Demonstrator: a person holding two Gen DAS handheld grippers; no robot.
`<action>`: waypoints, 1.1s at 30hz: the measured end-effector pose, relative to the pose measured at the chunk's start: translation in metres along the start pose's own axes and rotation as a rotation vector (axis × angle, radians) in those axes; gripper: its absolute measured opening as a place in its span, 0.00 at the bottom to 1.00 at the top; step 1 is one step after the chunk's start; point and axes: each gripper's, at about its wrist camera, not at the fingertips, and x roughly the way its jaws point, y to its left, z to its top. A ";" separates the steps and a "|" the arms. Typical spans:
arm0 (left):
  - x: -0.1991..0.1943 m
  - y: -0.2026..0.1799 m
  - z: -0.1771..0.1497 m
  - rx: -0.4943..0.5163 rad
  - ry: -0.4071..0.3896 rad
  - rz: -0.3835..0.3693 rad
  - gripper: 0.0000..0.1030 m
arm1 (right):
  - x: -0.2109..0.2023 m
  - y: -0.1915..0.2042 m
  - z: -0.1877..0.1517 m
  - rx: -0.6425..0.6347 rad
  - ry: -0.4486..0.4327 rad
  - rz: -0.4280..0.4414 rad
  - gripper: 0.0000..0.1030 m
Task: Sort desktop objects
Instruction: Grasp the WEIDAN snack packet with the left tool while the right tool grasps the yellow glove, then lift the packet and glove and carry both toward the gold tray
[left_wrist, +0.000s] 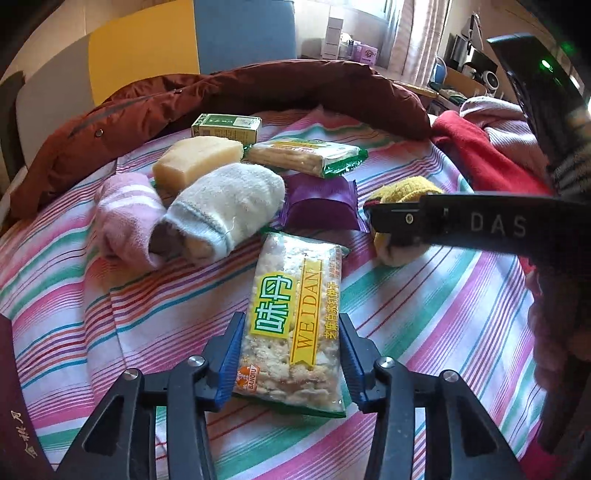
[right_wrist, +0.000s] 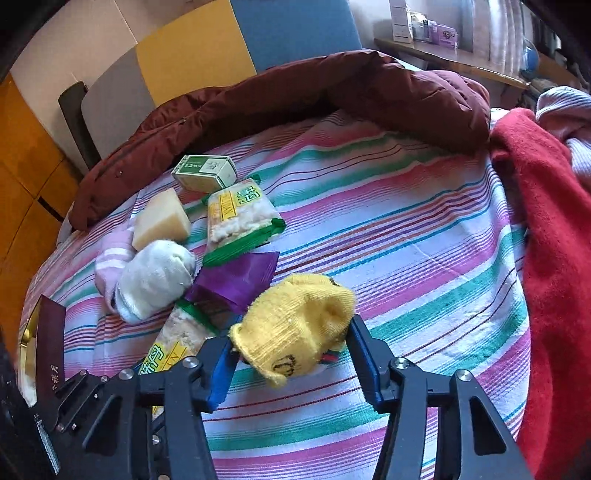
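Note:
On the striped cloth lie snack packets, rolled socks, a soap bar and a box. My left gripper is shut on a Weidan cracker packet, blue pads against both its sides. My right gripper is shut on a yellow rolled sock; in the left wrist view it shows as a black arm over that sock. A white sock, a pink sock, a purple packet, a second cracker packet, a yellow soap bar and a green box lie behind.
A maroon padded jacket curls around the far edge of the cloth. Red and pink clothes pile up at the right. A dark red booklet lies at the left edge. A colour-panelled wall stands behind.

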 end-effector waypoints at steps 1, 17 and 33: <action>-0.002 -0.001 -0.001 0.004 -0.003 0.003 0.46 | -0.001 0.000 0.000 -0.005 0.004 -0.001 0.54; -0.051 0.047 -0.049 -0.161 -0.019 0.032 0.47 | -0.044 0.049 -0.004 -0.187 -0.130 0.241 0.47; -0.129 0.091 -0.072 -0.221 -0.140 0.153 0.47 | -0.030 0.093 -0.027 -0.278 -0.056 0.332 0.47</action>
